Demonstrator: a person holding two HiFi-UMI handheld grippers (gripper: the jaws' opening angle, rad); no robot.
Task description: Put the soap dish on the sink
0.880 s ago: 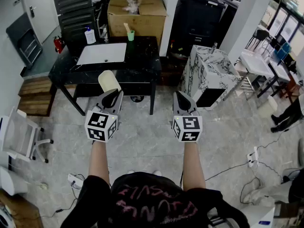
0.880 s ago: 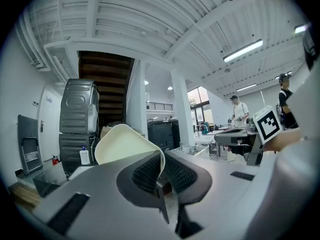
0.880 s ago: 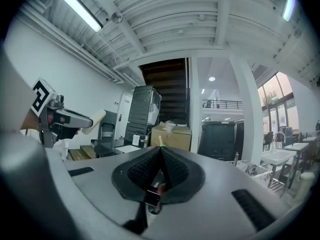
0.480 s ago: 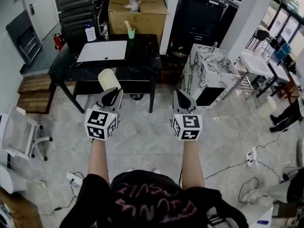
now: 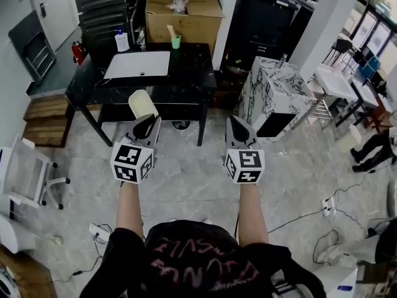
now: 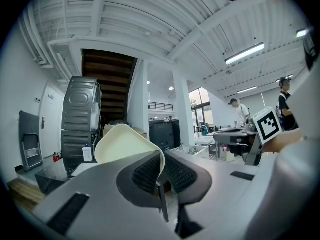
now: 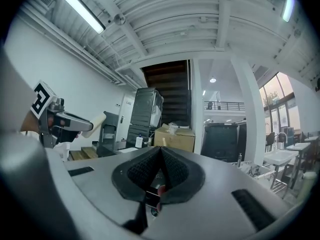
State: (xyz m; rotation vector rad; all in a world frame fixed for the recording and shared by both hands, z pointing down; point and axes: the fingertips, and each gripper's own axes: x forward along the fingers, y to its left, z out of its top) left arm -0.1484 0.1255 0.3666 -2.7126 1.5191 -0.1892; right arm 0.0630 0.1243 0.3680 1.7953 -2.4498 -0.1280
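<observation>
- The black bench (image 5: 192,82) has drawn slightly nearer in the last second: you're closing on the white sink (image 5: 138,64) (well apart for now).
- Your left tongs (image 5: 144,128) pinch the cream soap dish (image 5: 141,104) by its edge, held in the air.
- Your right tongs (image 5: 239,132) are pressed together and carry nothing.

open workshop hall: cardboard box (image 5: 183,8), black table (image 5: 189,76) with inset sink (image 5: 138,65), marbled cabinet (image 5: 271,87), strip light (image 7: 82,9) overhead.

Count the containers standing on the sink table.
2. A white bottle at the table's back left, behind the sink; a green cup to its right, near the sink's back right corner. Smaller ones may be hidden.
</observation>
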